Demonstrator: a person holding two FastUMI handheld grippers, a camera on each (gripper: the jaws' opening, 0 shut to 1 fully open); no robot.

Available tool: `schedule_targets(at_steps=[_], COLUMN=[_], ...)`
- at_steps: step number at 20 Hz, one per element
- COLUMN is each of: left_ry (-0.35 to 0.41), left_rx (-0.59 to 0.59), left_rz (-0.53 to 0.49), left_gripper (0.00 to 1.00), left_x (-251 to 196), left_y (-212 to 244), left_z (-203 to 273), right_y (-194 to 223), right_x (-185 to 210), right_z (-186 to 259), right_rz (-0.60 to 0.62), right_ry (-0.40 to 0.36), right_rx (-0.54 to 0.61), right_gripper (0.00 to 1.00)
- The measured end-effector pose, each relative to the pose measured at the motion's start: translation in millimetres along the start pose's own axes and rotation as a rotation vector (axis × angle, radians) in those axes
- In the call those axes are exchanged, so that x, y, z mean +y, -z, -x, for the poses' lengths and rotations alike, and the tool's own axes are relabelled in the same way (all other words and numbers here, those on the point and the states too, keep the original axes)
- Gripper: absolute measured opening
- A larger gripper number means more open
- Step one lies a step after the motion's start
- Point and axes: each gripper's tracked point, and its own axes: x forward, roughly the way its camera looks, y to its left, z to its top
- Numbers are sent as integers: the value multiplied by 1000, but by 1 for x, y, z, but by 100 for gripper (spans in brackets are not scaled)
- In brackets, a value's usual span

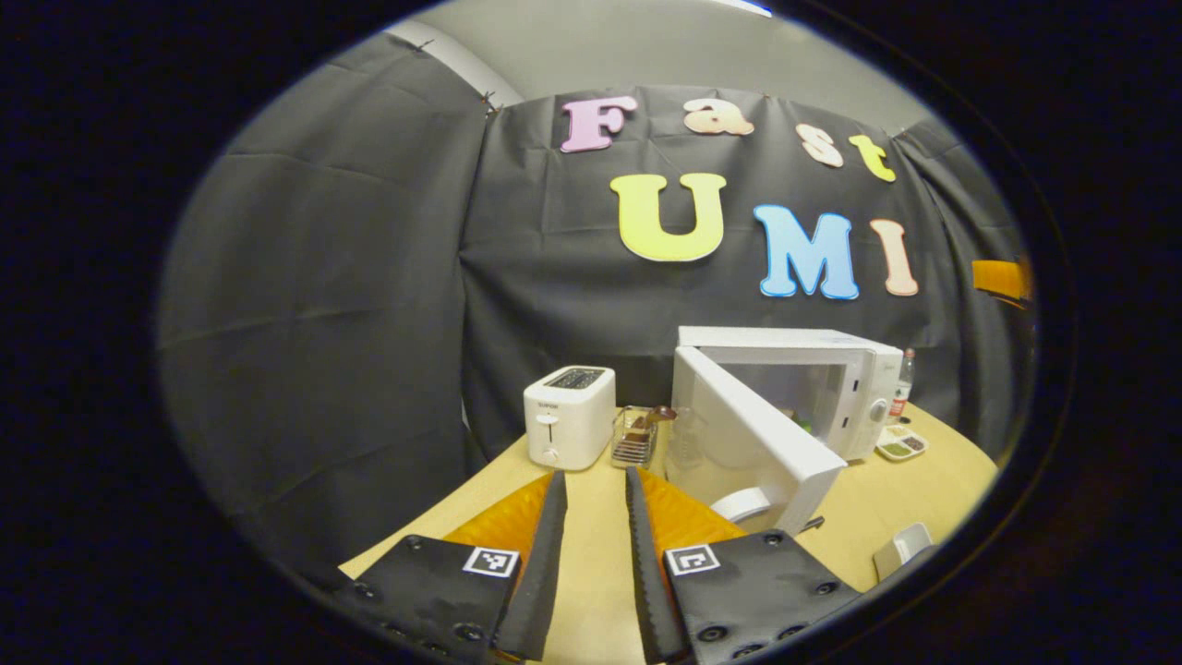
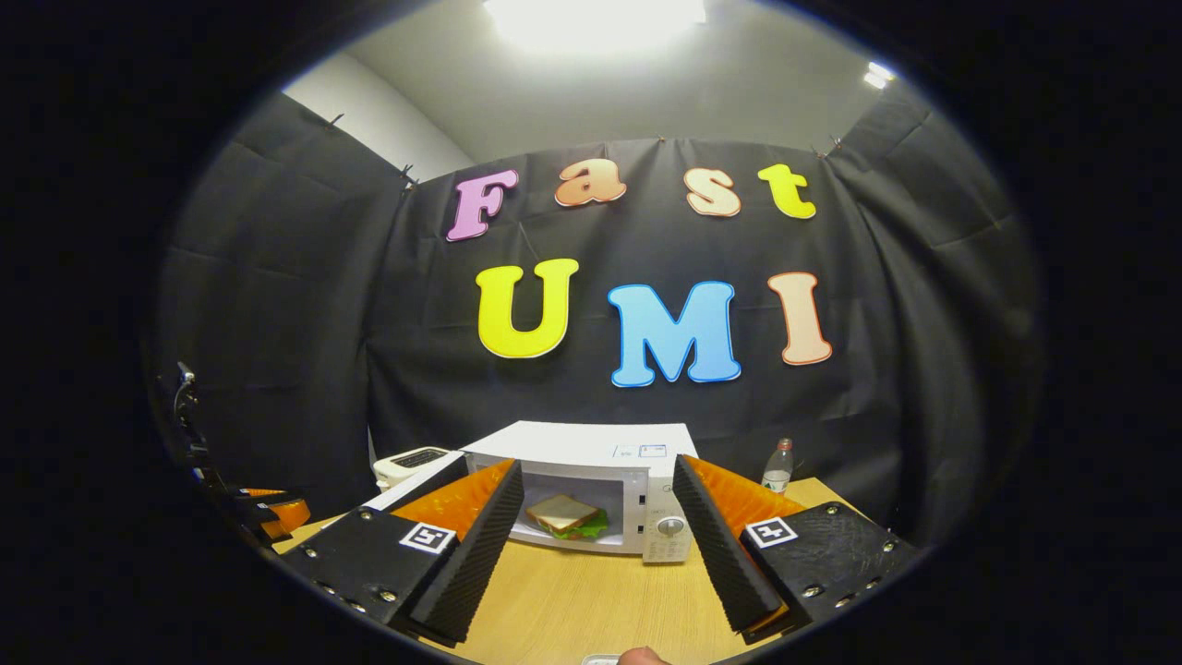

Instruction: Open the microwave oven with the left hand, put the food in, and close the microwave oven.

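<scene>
Microwave oven (image 2: 591, 485) door (image 1: 757, 434) hangs open, sandwich (image 2: 565, 515) inside (on table (image 2: 591, 600)). Left gripper (image 1: 596, 480) slightly parted, right gripper (image 2: 598, 503) spread, both empty. Risk: a glancing push leaves the door unlatched.

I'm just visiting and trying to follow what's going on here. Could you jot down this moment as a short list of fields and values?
microwave oven: white, on the wooden table
door: swung open
sandwich: lying inside the oven
left gripper: fingers apart, holding nothing, facing the toaster and the open door
right gripper: fingers wide apart, empty, pointed at the oven
bottle: standing right of the oven
step left: closing the door
</scene>
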Motion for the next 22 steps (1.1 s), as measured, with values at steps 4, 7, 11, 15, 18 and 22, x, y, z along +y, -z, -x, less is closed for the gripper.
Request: schedule_targets(at_steps=[4,7,11,15,18,22], left_ry=[18,25,89,138,181,265], left_rx=[45,67,83,81,81,85], left_rz=[6,-13,-60,-94,-117,-127], left_gripper=[12,7,7,7,7,7], left_x=[-12,-21,-49,-69,-90,-125], left_y=[9,19,26,21,18,16], left_z=[1,4,6,8,4,-3], right_y=[-6,-5,-5,-6,-8,-7], right_x=[-3,-7,-17,-24,-26,-39], right_z=[14,21,30,36,39,42], right_rz=[13,5,5,0,-7,-10], right_ry=[-12,-11,5,17,30,71], right_rx=[-9,0,6,11,20,24], right_gripper=[98,98,98,98,98,98])
